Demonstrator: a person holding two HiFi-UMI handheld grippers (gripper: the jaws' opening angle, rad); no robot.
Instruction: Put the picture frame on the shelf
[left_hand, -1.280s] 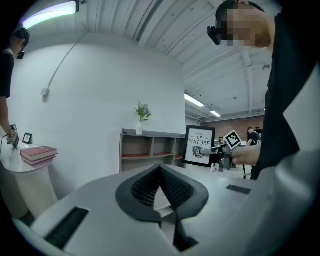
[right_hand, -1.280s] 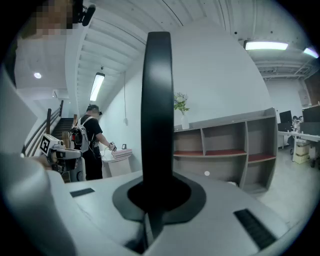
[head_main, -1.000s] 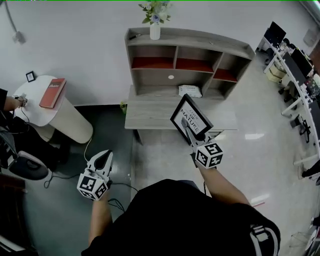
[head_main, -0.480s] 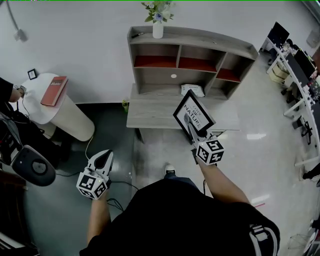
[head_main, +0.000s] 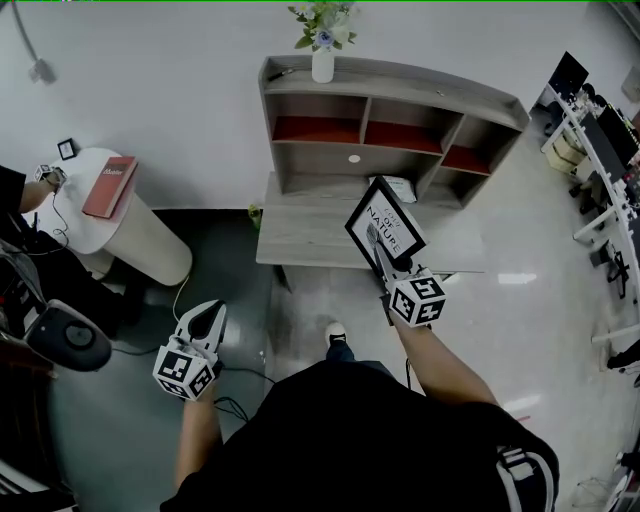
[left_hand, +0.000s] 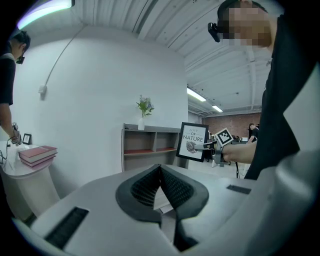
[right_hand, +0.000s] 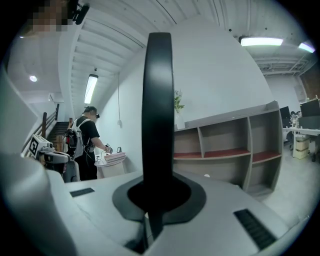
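Note:
My right gripper (head_main: 374, 243) is shut on a black picture frame (head_main: 384, 229) with white "NATURE" print, held tilted in the air over the front of the grey desk (head_main: 300, 235). In the right gripper view the picture frame (right_hand: 158, 115) shows edge-on as a dark upright bar between the jaws. The grey shelf unit (head_main: 390, 125) with red-lined compartments stands on the desk against the wall, beyond the frame. My left gripper (head_main: 207, 318) hangs low at the left, shut and empty; its closed jaws fill the left gripper view, which also shows the picture frame (left_hand: 194, 141) held out ahead.
A white vase with flowers (head_main: 322, 45) stands on the shelf top. A white packet (head_main: 399, 186) lies on the desk. A round white side table (head_main: 90, 205) with a red book (head_main: 109, 184) is at the left, a person (right_hand: 87, 142) beside it. Office desks (head_main: 600, 150) line the right.
The view has drifted closer to the desk and shelf. The frame in my right gripper has moved slightly up and toward the shelf. The left gripper has stayed put.

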